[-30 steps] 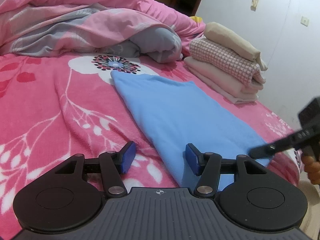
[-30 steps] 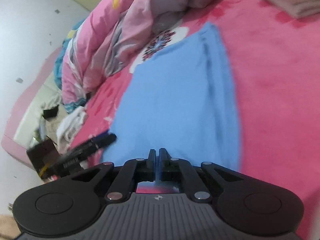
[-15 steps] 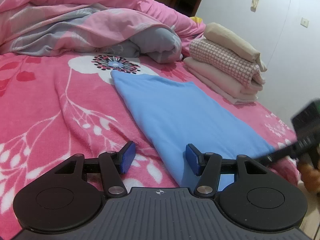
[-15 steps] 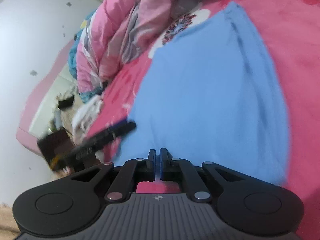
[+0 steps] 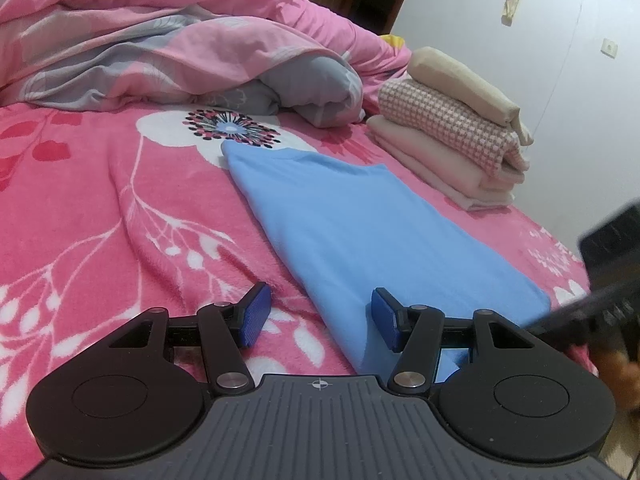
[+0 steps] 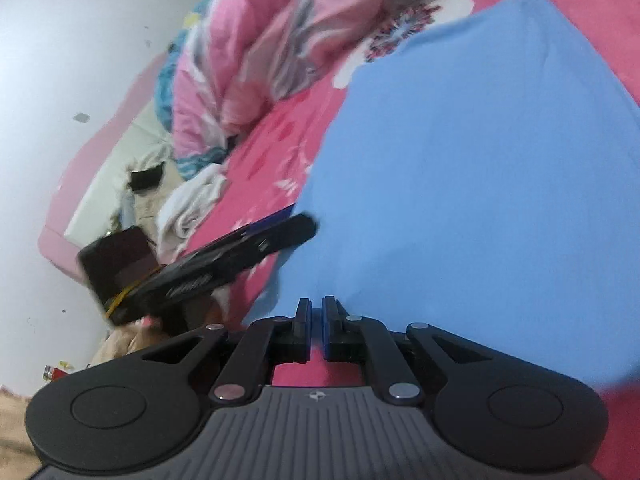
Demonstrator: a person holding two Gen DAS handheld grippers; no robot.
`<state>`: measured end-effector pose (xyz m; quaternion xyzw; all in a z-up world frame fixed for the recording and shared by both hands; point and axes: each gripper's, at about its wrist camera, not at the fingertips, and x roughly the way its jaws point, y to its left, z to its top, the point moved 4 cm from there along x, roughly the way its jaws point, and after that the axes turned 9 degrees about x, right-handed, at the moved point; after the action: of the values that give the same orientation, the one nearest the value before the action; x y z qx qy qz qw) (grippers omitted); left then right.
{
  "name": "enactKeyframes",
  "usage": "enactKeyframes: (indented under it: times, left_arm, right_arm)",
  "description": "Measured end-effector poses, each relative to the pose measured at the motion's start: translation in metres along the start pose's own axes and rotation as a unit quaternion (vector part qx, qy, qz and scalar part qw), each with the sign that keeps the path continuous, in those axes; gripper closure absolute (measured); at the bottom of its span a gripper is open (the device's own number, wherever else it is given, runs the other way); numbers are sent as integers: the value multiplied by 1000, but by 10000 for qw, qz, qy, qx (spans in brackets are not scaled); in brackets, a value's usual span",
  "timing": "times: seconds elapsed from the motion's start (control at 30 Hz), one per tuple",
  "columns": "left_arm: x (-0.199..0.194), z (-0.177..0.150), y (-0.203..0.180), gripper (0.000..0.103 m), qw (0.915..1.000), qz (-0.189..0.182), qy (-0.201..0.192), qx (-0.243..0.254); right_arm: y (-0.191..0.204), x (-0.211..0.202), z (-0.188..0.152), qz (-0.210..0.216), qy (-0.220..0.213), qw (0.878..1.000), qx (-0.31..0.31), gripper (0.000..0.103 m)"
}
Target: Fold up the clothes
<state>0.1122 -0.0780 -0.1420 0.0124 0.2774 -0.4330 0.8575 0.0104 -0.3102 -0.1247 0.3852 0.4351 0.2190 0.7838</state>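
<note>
Blue garment (image 5: 384, 236) lies flat on the pink flowered blanket (image 5: 100, 208), folded into a long strip; its far corner touches the white flower print (image 5: 228, 132) on the blanket, its near end reaches the bed edge. Left gripper (image 5: 318, 316) hovers just over the garment's near left edge, jaws released and standing well apart: the left blue pad (image 5: 252, 314) is over bare blanket just beside the garment, the right pad over the blue cloth, nothing pinched. Right gripper (image 6: 316, 320) sits at the garment's near end by its right corner, jaws nearly closed with only a thin slit between the pads; they have just been opening a hair, and no cloth is between them, only the garment's edge and pink blanket showing past the tips. In the right wrist view the left gripper shows as a blurred dark bar to the left of the garment. Beyond the garment's far end, a crumpled pink and grey quilt (image 5: 192, 44). To the right of the garment's far half, apart from it, a stack of folded clothes (image 5: 452, 128): beige on top, checked pink in the middle, pale pink below. Behind the stack, a white wall (image 5: 560, 80).
</note>
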Motion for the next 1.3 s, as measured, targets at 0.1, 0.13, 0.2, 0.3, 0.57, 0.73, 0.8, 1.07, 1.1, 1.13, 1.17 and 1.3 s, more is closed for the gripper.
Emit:
enactKeyframes:
  times: [0.1, 0.13, 0.2, 0.3, 0.57, 0.73, 0.8, 1.07, 1.1, 1.13, 1.17, 1.3]
  left_arm:
    - [0, 0, 1, 47, 10000, -32, -13, -40]
    - [0, 0, 1, 47, 10000, -36, -15, -46]
    - [0, 0, 1, 47, 10000, -28, -13, -33]
    - [-1, 0, 1, 47, 10000, -22, -6, -65]
    - [-11, 0, 10, 47, 9992, -14, 6, -394]
    - [-13, 1, 13, 47, 9984, -53, -10, -559]
    - [-18, 1, 16, 47, 9976, -31, -21, -689]
    - [-54, 5, 25, 43, 9949, 421, -157, -906]
    - [-57, 6, 25, 43, 9949, 439, -174, -892]
    - [-60, 7, 24, 43, 9950, 443, -192, -876]
    - [-62, 8, 21, 43, 9952, 428, -201, -851]
    - [-60, 11, -1, 41, 9982, 285, -155, -504]
  right_arm:
    - [5, -10, -15, -55, 187, 9998, -21, 98]
    - [8, -13, -16, -57, 184, 9998, -52, 98]
    - [15, -18, -9, 31, 27, 10000, -89, 98]
    - [25, -14, 14, 13, -373, 9992, -168, 98]
    - [28, 25, -1, -247, 226, 9984, -459, 98]
    - [41, 7, -3, -151, 227, 9979, -588, 97]
    - [40, 4, 15, -173, -125, 9984, -517, 97]
    - [41, 52, 11, -184, 115, 9979, -617, 97]
    - [44, 52, 1, -128, 202, 9973, -694, 97]
    - [46, 49, -9, -64, 286, 9970, -722, 97]
    - [48, 45, -19, 0, 371, 9965, -750, 97]
    - [45, 24, -42, 81, 492, 9964, -691, 97]
